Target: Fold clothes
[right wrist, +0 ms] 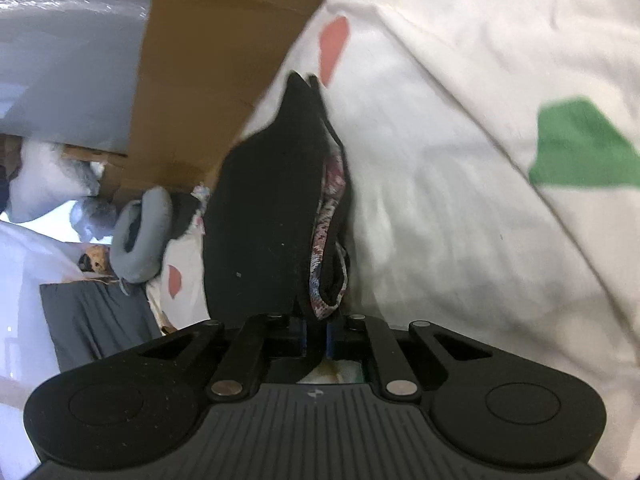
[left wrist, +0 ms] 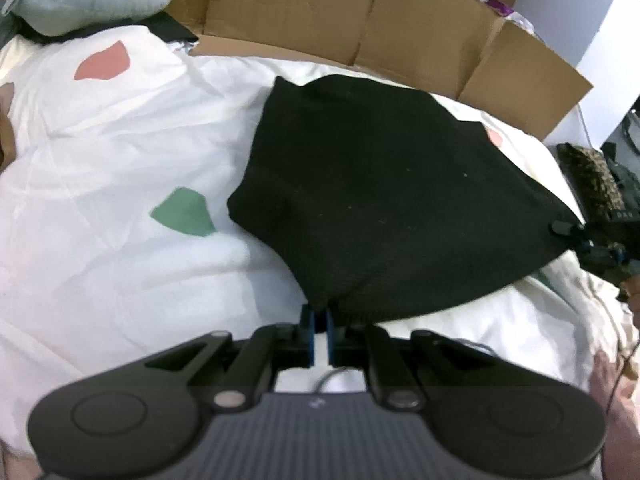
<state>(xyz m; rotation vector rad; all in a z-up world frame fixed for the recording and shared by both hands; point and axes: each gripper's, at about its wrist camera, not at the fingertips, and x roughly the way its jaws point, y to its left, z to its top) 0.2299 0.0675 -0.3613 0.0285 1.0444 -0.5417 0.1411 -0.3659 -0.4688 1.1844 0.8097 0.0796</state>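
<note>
The black garment point(left wrist: 384, 192), soft, light and limp, lies on the white bedding point(left wrist: 100, 152), pinched at its near edge by the left gripper point(left wrist: 319, 320) and at its right corner by the right gripper point(right wrist: 316, 326), so corners and hems look the best holds.

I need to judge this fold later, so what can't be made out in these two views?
- Left wrist view: what kind of garment the black garment is; its own top layer hides anything beneath.
- Left wrist view: the right gripper is cut off at the frame's right edge.
- Right wrist view: the garment's patterned lining is too blurred to read.
- Right wrist view: the right gripper's pads are hidden by bunched cloth.
- Left gripper: how deep the cloth sits.
</note>
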